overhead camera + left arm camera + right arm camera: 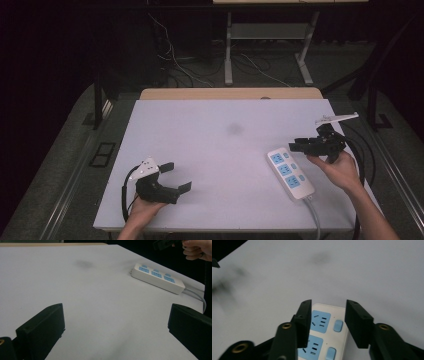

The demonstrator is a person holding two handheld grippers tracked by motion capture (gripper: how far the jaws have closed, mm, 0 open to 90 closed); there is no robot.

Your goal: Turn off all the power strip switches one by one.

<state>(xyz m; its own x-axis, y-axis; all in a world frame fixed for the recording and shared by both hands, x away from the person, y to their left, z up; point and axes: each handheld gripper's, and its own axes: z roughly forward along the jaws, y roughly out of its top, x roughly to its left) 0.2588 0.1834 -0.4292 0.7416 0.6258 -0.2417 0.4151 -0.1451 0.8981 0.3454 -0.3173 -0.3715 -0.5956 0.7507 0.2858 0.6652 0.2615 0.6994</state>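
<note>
Black jaws of the right gripper [327, 322] are standing partly spread above the power strip [324, 335], pinching nothing; daylight is showing between the pads and the white casing, so I judge the strip is lying free on the table. From above, that gripper [306, 145] is hanging just past the strip's far end, near the table's right edge, with the right hand [340, 170] under it. Over on the near left, the left gripper [176, 176] is sitting low over the table [210, 135] with its jaws spread wide and empty, well apart from the strip [290, 174]. The strip is lying at an angle on the right side, three blue sockets facing up, its grey cable running off the near edge. As far as I can judge, the strip is already sitting where it belongs, or it is waiting to be gripped; nothing is plugged in and no plug is lying about. Room is generous: the whole middle and left of the table is bare apart from a faint dark smudge [234, 129], while the right edge is close to the strip, leaving little margin there.
</note>
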